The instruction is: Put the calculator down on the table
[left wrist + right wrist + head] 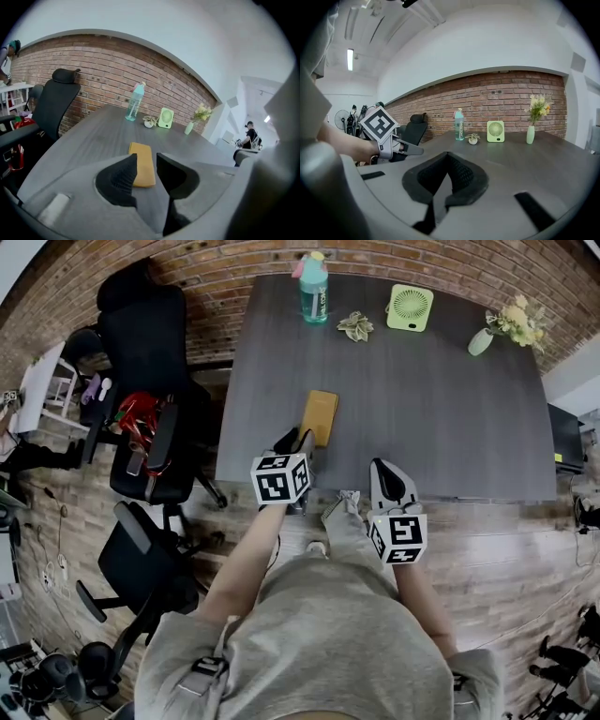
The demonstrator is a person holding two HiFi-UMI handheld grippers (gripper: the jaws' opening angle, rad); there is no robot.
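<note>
Left tongs (146,158): jaws partly open, nothing gripped between them.
Calculator: flat yellow-orange rectangular calculator (320,416), lying on the dark grey wood-grain counter (450,409) just beyond the left tongs' tips.
Right tongs (448,155): jaws closed tip to tip and empty, beside the left tongs, over the counter's near edge.
</note>
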